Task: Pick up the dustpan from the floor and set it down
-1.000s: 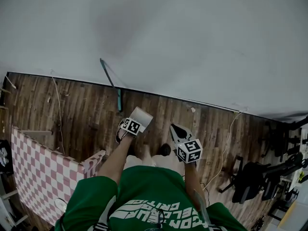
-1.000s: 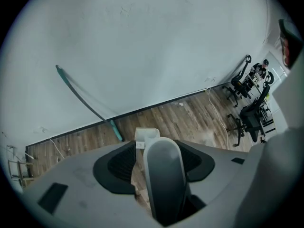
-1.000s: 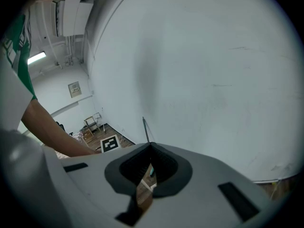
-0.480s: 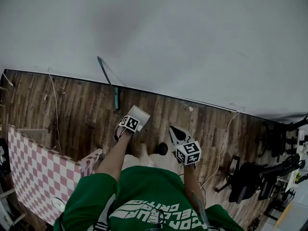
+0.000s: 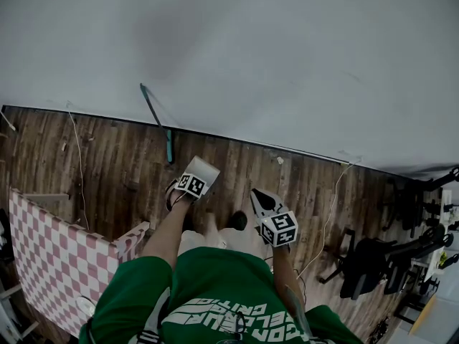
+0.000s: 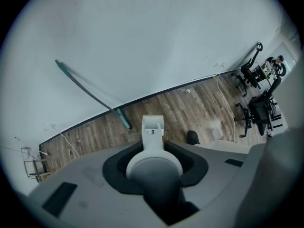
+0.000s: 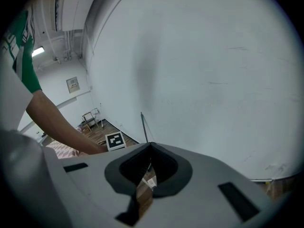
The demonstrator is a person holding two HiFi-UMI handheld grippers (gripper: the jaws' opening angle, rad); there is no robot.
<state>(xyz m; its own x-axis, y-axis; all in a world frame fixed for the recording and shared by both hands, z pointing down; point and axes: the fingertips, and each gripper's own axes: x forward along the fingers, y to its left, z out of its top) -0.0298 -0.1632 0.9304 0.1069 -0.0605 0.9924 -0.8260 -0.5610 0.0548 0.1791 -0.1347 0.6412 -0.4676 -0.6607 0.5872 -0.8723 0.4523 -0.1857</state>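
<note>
— Where is the dustpan relative to the grippers?
— The white plastic dustpan (image 6: 153, 144) shows only its handle, standing between the left gripper's (image 5: 195, 178) grey jaws. They are closing round it and not visibly pinching. The right gripper (image 5: 262, 201) is held apart, jaws nearly together on nothing.
— And its look?
— Smooth and matte: a rounded stem ending in a squared tab with a hang-slot, above the dark wood-plank floor (image 5: 115, 163).

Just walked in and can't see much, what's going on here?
A person in a green shirt stands on a wood floor by a white wall. The left gripper points down with the dustpan handle between its closing jaws. The right gripper is empty, jaws together. A teal pole leans on the wall.
</note>
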